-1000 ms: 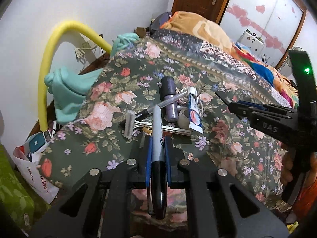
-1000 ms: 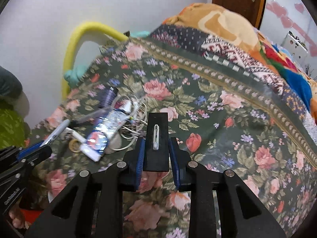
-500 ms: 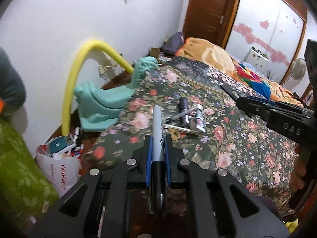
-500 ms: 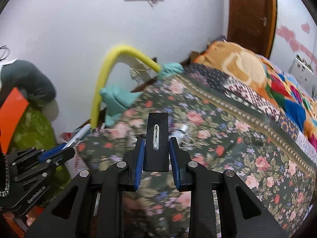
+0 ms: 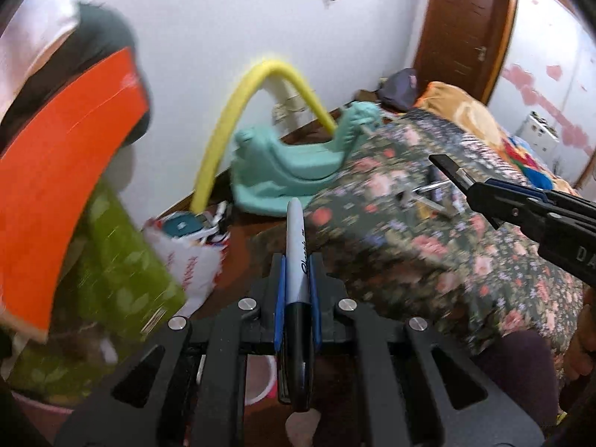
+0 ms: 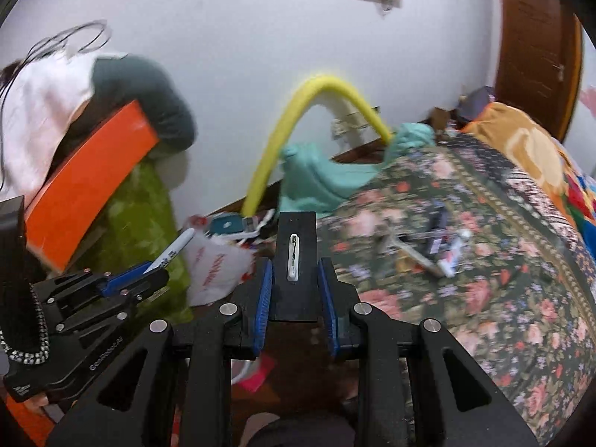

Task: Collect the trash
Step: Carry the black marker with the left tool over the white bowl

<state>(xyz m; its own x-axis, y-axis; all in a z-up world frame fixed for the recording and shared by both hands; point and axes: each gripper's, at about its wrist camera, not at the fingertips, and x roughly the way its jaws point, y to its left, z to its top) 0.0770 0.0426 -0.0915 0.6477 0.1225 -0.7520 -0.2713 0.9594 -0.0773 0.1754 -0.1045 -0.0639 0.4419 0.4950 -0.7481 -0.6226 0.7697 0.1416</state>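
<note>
— Holding tight, aren't we? Our left gripper [image 5: 297, 279] has its jaws squeezed on the marker [image 5: 296, 246], and our right gripper [image 6: 296, 290] has its jaws squeezed on the flat black piece [image 6: 296, 257].

— Yes. We think the marker is light and hard, but smooth and round, so it could slide. The blue pads [image 5: 280, 298] pinch it near its middle, with the dark end back toward us and the gray end poking out past the jaws. That feels like a good place to hold.

— And the black piece?

— It looks thin, stiff and light. We hold it by its two long edges, and most of it sticks out ahead of the jaws. It won't bend, we guess, but it could tip if we let go a little.

— What is just past the tips?

— Ahead of the left jaws and a bit to their left sits a white plastic bag [image 5: 190, 260] on the floor, already stuffed with bits. We think that is where the trash goes. It looks soft and floppy, so things may bounce off its edge.

— And farther out?

— To the right of both jaws lies the flowered blanket [image 6: 503, 298]. More small things [image 6: 428, 246] wait on it, but they are too blurry to name. Behind the bag we see a yellow tube [image 5: 231, 134] against the wall.
</note>
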